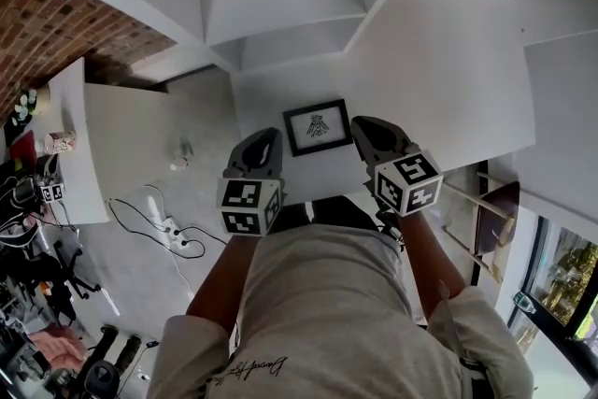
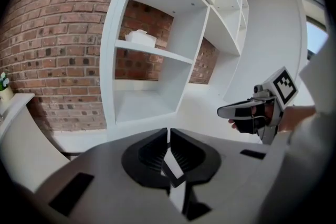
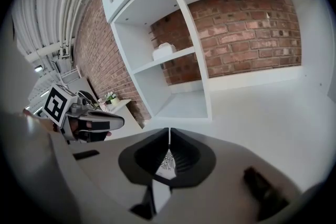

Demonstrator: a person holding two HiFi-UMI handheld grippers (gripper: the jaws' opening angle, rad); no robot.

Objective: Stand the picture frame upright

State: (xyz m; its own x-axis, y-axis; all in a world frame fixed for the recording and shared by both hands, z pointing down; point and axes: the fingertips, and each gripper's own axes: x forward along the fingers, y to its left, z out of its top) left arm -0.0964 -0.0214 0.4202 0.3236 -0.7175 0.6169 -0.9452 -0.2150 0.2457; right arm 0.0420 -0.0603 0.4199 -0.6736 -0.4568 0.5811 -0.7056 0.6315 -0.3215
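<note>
The picture frame [image 1: 317, 126], black-edged with a dark drawing on white, lies flat on the white tabletop [image 1: 430, 70] in the head view. My left gripper [image 1: 266, 137] hovers just off its left edge and my right gripper [image 1: 360, 124] just off its right edge. Both are shut with nothing between the jaws. In the left gripper view a black corner of the frame [image 2: 174, 174] shows below the closed jaws of the left gripper [image 2: 169, 131]. The right gripper view shows the drawing [image 3: 167, 163] under the right gripper [image 3: 169, 132].
A white shelving unit [image 2: 157, 55] stands at the table's far side against a brick wall [image 2: 58, 34], with a white box [image 2: 139, 36] on one shelf. A white side desk [image 1: 103, 135] and floor cables [image 1: 163, 224] lie to the left, a chair [image 1: 491, 220] to the right.
</note>
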